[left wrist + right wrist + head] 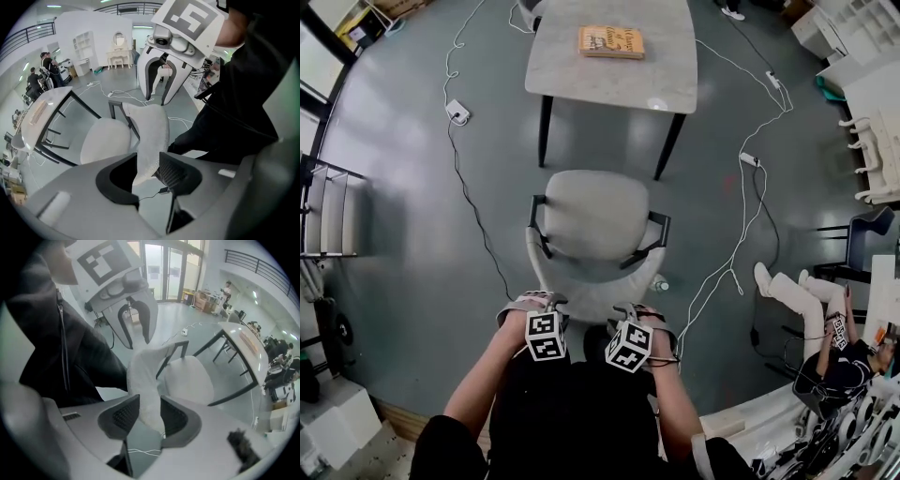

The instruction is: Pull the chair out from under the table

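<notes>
The pale grey padded chair with the dark metal frame (595, 214) is standing on the grey-green floor. Its seat is lying clear of the pale-topped counter on dark legs (623, 80), and bare floor is showing between the two. Judging from that, the pulling-out is looking largely done. An orange-brown book (611, 41) is resting on the counter, well apart from all this.

The left tongs (532, 302) and the right tongs (642, 311) are both pointing steeply down at the top rim of the curved, cushioned backrest (586, 296), one towards each end. In the left gripper view the left tongs (147, 161) are gripping the backrest (152, 133), with its soft edge sitting between the ribbed pads and touching both. In the right gripper view the right tongs (150, 401) are likewise clamping the backrest (145, 373).

The padding is probably giving a little under the pads while the shell beneath is staying stiff, so the rim is a fair place to hold. The fabric should not be slipping much. The chair is looking light enough to drag, but hauling from so high up is likely to be tipping it backwards. Pulling evenly with both hands, low and level, should be keeping it from swinging. The white cables (741, 234) are trailing on the floor beside it and could be catching a leg.
</notes>
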